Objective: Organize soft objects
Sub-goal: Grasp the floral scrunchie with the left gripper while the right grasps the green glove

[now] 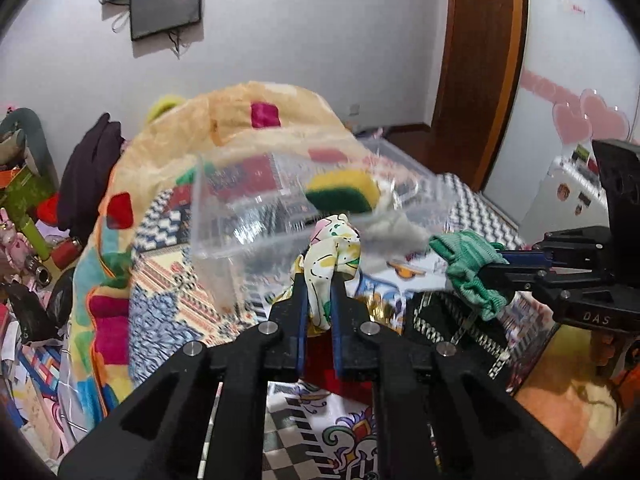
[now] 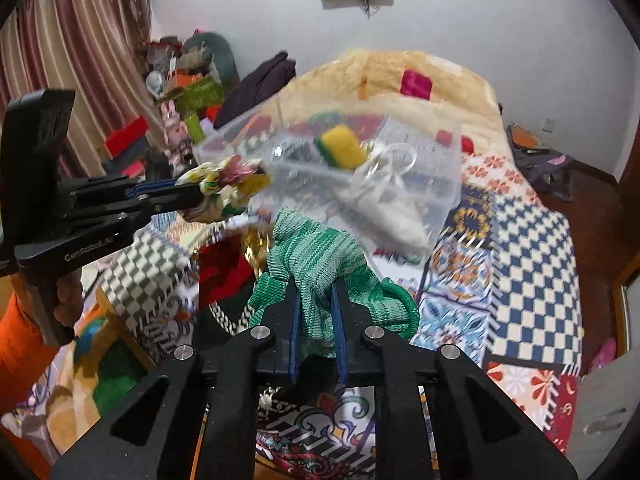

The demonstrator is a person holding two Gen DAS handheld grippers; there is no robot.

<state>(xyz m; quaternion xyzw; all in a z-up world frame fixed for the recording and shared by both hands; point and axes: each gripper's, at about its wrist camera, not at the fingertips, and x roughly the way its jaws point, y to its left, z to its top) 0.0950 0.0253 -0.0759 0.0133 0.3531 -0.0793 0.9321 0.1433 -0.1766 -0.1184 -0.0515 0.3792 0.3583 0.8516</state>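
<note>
My left gripper [image 1: 319, 280] is shut on a white floral cloth [image 1: 334, 248] and holds it up over the bed; it also shows in the right wrist view [image 2: 200, 196] with the cloth [image 2: 226, 184]. My right gripper [image 2: 316, 284] is shut on a green knitted cloth [image 2: 316, 256], seen at the right of the left wrist view [image 1: 470, 272]. Just beyond both stands a clear plastic box [image 1: 224, 216] on the bed. In it lie a yellow-green sponge [image 1: 344, 192] and a white cloth [image 2: 384, 208].
The bed carries a patchwork quilt [image 2: 532, 248] and a rolled colourful blanket [image 1: 116, 216] behind the box. A red-and-gold item [image 2: 228, 264] lies under the grippers. Clutter and toys [image 2: 180, 92] stand at the far left by the curtain. A wooden door [image 1: 480, 60] is to the right.
</note>
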